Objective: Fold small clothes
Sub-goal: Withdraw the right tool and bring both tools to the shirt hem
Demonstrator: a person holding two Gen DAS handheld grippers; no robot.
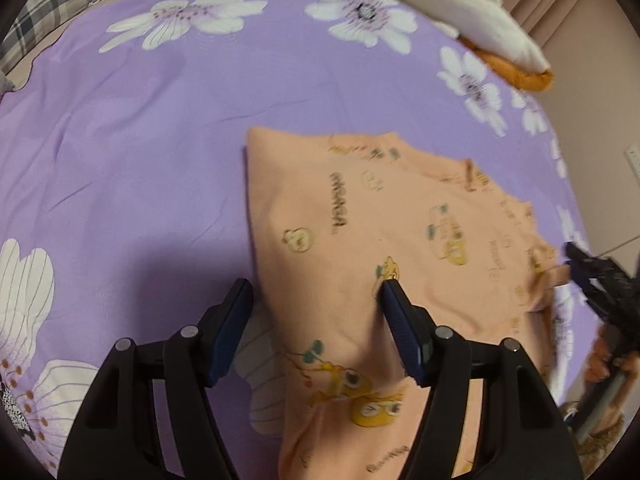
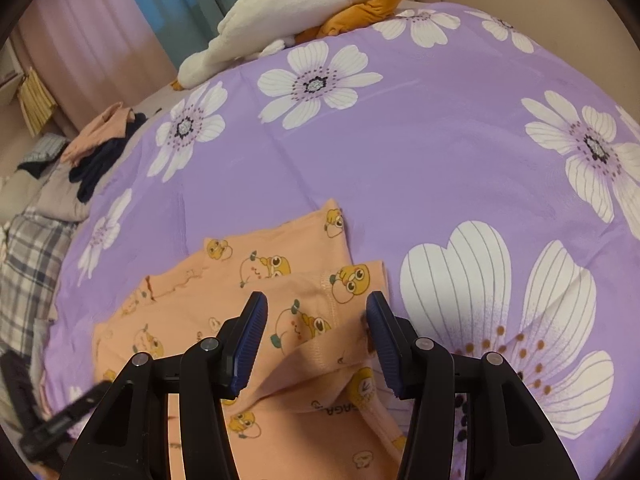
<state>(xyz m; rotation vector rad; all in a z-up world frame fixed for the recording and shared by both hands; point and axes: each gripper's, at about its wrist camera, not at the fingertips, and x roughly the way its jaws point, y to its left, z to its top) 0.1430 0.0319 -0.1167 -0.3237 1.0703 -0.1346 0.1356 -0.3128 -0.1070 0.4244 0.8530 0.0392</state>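
Covering the whole work surface, a lilac bedsheet printed with large white flowers [image 2: 420,152], lying mostly smooth with faint creases. Resting at the far edge, a cream and orange plush toy [image 2: 304,12], and sitting off to one side, a loose heap of peach and dark navy clothes [image 2: 104,140] beside a grey checked blanket [image 2: 28,264]. Hanging behind, pink and teal curtains [image 2: 132,20] against a pale wall. Lying flat near the middle of the sheet, a small peach cotton garment printed with yellow cartoon ducks [image 1: 400,220], partly folded, with one stitched hem doubled over on top in the right wrist view. Showing on the fabric, short dark printed words, too blurred and inverted for reading with any certainty. Hovering low over the garment's near left edge, the left gripper [image 1: 316,292], jaws spread wide, one blue pad over the sheet and the other over the cloth, pinching nothing. Sitting over the folded hem, the right gripper [image 2: 316,304], jaws standing apart with the raised fold between them, pads not pressing on it.
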